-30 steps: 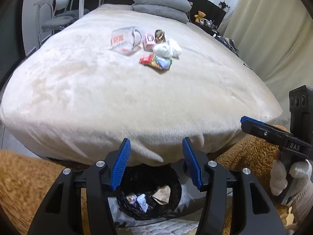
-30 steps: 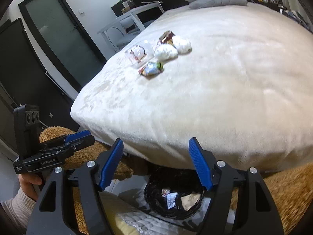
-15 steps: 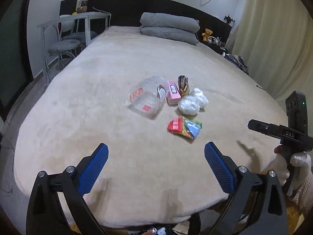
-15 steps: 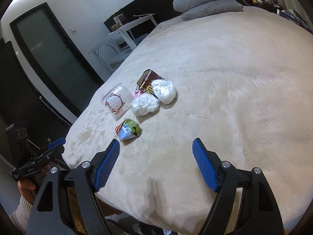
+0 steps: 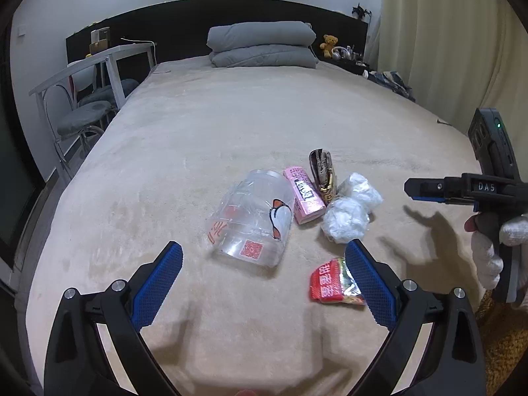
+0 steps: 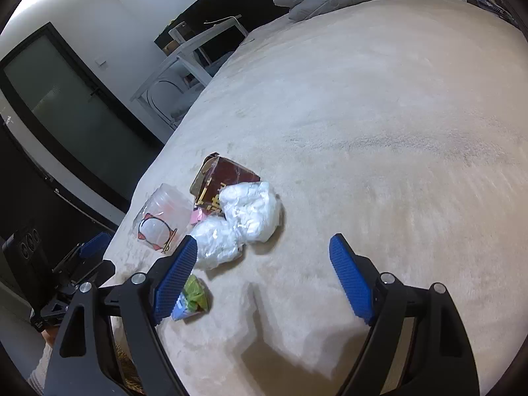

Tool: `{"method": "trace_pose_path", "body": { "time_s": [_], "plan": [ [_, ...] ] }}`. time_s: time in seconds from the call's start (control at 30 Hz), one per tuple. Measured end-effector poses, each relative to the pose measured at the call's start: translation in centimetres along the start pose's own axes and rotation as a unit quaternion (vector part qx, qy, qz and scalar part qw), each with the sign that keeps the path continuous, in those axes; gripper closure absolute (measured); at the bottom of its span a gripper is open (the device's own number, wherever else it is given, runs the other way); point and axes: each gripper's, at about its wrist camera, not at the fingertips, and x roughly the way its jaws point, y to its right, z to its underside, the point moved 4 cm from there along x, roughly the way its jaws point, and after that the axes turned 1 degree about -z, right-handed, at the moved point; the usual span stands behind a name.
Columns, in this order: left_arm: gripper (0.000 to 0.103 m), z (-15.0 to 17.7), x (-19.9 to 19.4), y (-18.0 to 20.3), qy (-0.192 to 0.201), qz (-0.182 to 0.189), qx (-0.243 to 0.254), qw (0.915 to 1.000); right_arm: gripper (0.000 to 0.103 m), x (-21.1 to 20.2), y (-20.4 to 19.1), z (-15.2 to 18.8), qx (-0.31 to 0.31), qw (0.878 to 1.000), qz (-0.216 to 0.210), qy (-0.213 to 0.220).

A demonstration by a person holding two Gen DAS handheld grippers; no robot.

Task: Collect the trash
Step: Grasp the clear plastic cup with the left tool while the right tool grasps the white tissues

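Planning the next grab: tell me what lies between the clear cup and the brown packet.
The pink box lies between the clear cup and the brown packet, touching both; the left wrist view shows it plainly.

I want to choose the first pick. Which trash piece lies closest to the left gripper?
The red snack wrapper, lying apart from the cluster, right beside the left gripper's right finger.

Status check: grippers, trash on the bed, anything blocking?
Left gripper open, empty. Right gripper empty, jaws opening. Trash pile untouched on bed: clear cup, pink box, wrapper, two white wads. Nothing blocking.
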Motion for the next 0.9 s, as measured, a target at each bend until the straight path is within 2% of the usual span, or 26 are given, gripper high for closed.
{"method": "trace_pose_path", "body": {
  "time_s": [0.13, 0.23, 0.37, 0.6, 0.7, 0.73, 0.8, 0.83, 0.9],
  "plan": [
    [0.006, -0.4, 2.4, -1.1, -0.016, -0.003, 0.004, 0.9999, 0.021, 1.4, 0.0, -0.9, -0.004, 1.000, -0.004, -0.010],
    [0.006, -0.7, 3.6, -1.5, -0.026, 0.008, 0.001, 0.9996, 0.021, 2.5, -0.2, -1.4, -0.012, 1.000, -0.009, -0.019],
    [0.006, -0.9, 5.0, -1.0, -0.032, 0.009, 0.024, 0.9992, 0.021, 3.9, -0.3, -1.5, -0.020, 0.999, -0.016, -0.036],
    [0.007, -1.4, 7.0, -0.7, -0.046, 0.025, 0.024, 0.9984, 0.021, 5.4, 0.0, -1.8, -0.030, 0.998, -0.029, -0.057],
    [0.007, -1.2, 7.8, -0.8, -0.063, 0.023, 0.017, 0.9976, 0.021, 5.7, -0.1, -1.8, -0.036, 0.997, -0.031, -0.061],
    [0.008, -1.1, 7.9, -0.7, -0.066, 0.023, 0.015, 0.9974, 0.021, 5.7, -0.1, -1.7, -0.039, 0.997, -0.033, -0.061],
    [0.024, -1.1, 8.0, -0.6, -0.069, 0.022, 0.020, 0.9972, 0.022, 5.9, -0.2, -1.9, -0.038, 0.997, -0.034, -0.063],
    [0.026, -1.1, 7.9, -0.7, -0.070, 0.017, 0.022, 0.9972, 0.023, 5.9, -0.1, -1.9, -0.036, 0.997, -0.034, -0.064],
    [0.028, -1.1, 7.8, -0.9, -0.070, 0.022, 0.017, 0.9972, 0.035, 6.1, -0.1, -2.0, -0.043, 0.997, -0.026, -0.064]
  ]
}}
